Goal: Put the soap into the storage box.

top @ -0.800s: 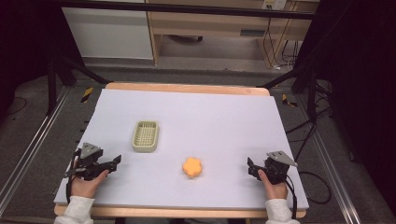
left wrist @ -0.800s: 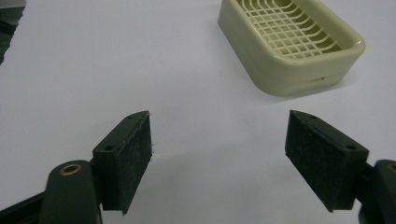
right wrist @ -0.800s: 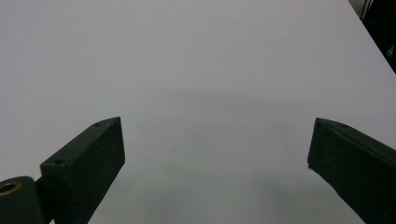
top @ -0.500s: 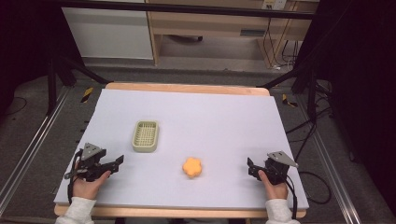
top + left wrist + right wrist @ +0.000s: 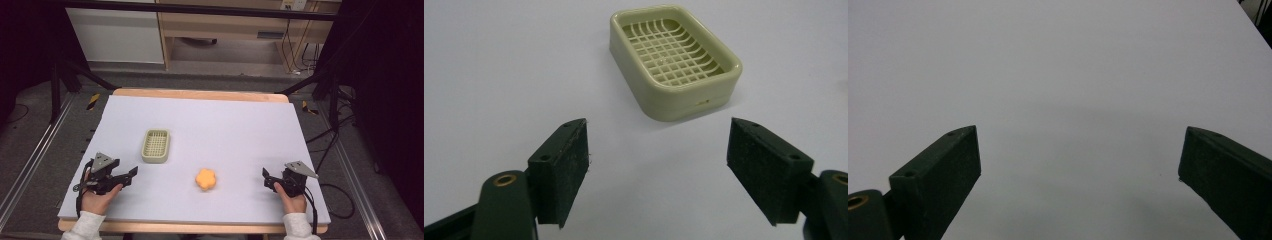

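Two things lie on the pale table (image 5: 235, 125): a cream soap dish (image 5: 155, 145) with a grid bottom, and an orange flower-shaped piece (image 5: 205, 179). In the high view the soap dish is in the left half of the table, standing flat on its base, with its long side pointing away from the person. The orange piece lies closer to the person and to the right of the dish, near the middle of the front part, well apart from the dish. The left gripper (image 5: 131, 173) is held by the left hand (image 5: 98, 196) at the front left of the table, and it points toward the right and a little forward; the dish is near it but not touching. In the left gripper view the jaws are wide apart with nothing between them, and the soap dish (image 5: 674, 60) stands just ahead, a little to the right of the middle, turned at an angle, empty inside. The right gripper (image 5: 266, 179) is held by the right hand (image 5: 292, 200) at the front right and points left, toward the orange piece, which is apart from it. In the right gripper view its jaws are also spread wide, with bare table surface (image 5: 1063, 90) between them.
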`<state>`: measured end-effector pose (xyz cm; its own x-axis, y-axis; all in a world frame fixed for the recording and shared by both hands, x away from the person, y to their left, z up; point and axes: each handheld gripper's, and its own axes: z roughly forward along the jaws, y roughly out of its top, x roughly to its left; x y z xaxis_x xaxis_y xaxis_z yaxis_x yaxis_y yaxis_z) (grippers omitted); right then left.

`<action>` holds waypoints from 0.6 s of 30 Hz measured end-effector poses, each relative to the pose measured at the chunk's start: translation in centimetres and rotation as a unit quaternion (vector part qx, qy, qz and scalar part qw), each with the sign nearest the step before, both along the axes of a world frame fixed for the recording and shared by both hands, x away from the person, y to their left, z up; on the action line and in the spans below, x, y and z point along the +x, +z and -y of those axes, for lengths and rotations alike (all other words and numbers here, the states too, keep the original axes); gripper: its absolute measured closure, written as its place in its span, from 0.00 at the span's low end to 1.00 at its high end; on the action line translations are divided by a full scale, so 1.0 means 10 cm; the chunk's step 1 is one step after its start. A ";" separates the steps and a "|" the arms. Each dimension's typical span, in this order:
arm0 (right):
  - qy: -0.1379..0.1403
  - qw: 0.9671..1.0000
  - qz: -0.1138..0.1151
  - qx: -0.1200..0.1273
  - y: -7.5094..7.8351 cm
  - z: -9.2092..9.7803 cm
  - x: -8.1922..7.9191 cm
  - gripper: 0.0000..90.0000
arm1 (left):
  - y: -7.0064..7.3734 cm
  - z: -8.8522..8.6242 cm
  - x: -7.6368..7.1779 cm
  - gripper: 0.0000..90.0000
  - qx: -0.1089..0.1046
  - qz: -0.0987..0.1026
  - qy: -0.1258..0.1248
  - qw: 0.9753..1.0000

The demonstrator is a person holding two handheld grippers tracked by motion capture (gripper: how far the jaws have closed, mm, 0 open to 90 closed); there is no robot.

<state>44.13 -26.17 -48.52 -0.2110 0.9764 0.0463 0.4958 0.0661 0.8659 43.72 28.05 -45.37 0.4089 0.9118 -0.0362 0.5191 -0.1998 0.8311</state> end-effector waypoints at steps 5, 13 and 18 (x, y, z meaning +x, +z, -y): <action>-0.006 1.000 -0.001 -0.006 -0.01 -0.01 0.00 0.04 | 0.03 0.05 -0.02 0.27 -0.002 0.004 -0.010 1.000; -0.008 1.000 -0.001 -0.003 -0.01 0.00 0.00 0.04 | 0.06 0.17 -0.02 0.27 -0.007 0.003 -0.031 0.999; -0.012 1.000 -0.004 -0.003 -0.01 0.00 0.01 0.04 | 0.10 0.26 -0.03 0.27 -0.002 0.006 -0.043 0.999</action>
